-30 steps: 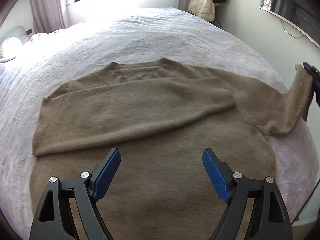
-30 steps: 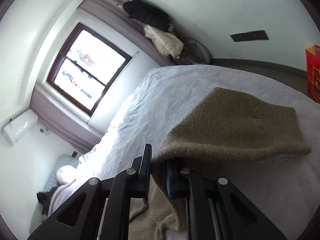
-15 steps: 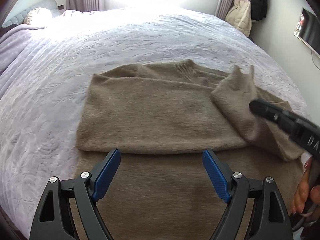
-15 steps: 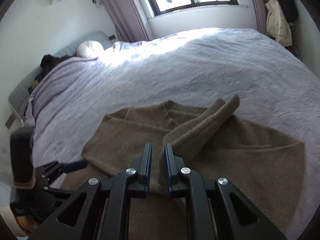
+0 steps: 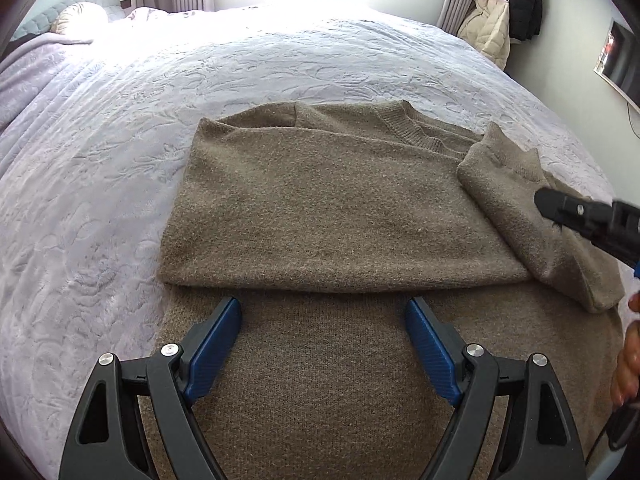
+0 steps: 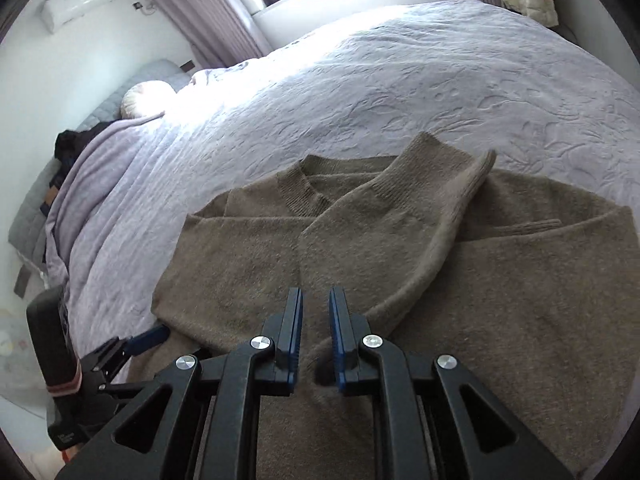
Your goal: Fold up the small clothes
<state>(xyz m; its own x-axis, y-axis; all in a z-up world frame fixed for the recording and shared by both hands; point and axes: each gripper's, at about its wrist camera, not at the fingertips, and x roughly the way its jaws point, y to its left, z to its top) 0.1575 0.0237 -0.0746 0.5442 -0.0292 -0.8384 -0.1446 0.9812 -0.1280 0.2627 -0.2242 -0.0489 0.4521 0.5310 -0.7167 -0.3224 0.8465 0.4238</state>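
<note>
The brown sweater (image 5: 332,216) lay flat on the bed (image 5: 120,128), collar away; its right sleeve (image 6: 384,232) ran diagonally ahead of the nearer right gripper (image 6: 315,336), whose jaws stood narrowly parted, seemingly gripping nothing; the left gripper (image 5: 323,344) hovered wide open over the hem.

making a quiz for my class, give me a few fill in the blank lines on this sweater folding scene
1. The brown sweater lies on a ____.
2. The left gripper hovers over the sweater's body with its jaws ____.
3. The right gripper has folded a ____ across the sweater's chest.

Missing words: bed; open; sleeve
</note>
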